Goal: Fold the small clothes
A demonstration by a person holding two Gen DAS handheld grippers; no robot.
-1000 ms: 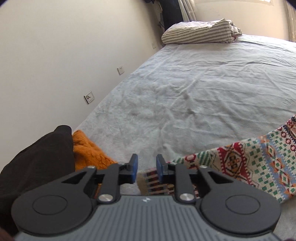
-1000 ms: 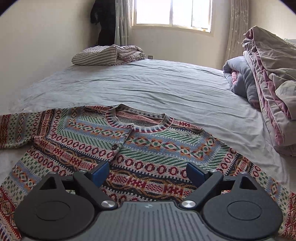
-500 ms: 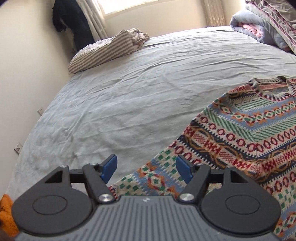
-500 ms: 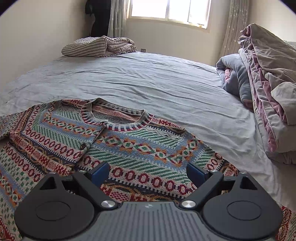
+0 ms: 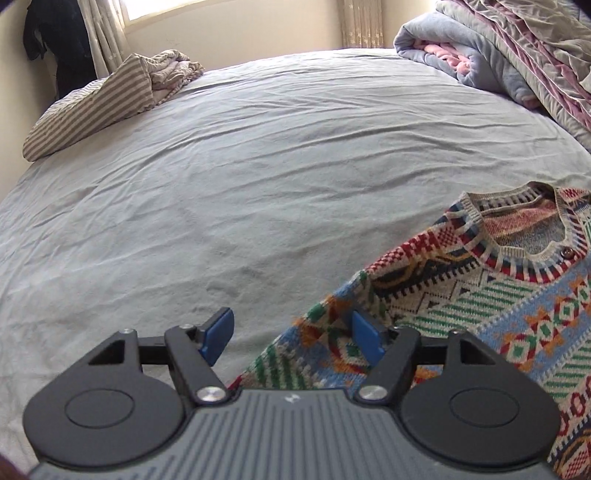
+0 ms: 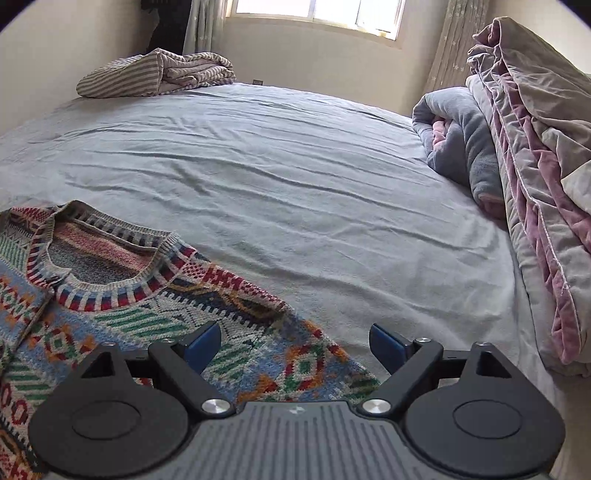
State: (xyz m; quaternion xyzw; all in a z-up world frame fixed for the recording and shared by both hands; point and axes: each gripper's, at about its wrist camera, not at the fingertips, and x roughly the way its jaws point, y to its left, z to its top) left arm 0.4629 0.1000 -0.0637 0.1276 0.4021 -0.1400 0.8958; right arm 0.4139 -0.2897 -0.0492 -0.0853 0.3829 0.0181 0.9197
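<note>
A patterned knit cardigan (image 5: 480, 314) in red, green, blue and cream lies flat, front up, on the grey bed sheet (image 5: 258, 184). Its collar points toward the far side of the bed. My left gripper (image 5: 291, 338) is open and empty, just above the cardigan's left shoulder edge. In the right wrist view the cardigan (image 6: 129, 314) fills the lower left. My right gripper (image 6: 295, 349) is open and empty, above the cardigan's right shoulder where the sleeve starts. Both sleeves run out of view below the grippers.
A striped folded blanket (image 6: 155, 75) lies at the far left corner of the bed. A rolled blue blanket (image 6: 461, 140) and a heaped grey-pink quilt (image 6: 535, 166) line the right side. A window (image 6: 314, 11) and curtains stand behind the bed.
My left gripper opened, letting go of the sleeve cuff, and swung right to the cardigan's left shoulder. My right gripper moved right and forward to the right shoulder, staying open.
</note>
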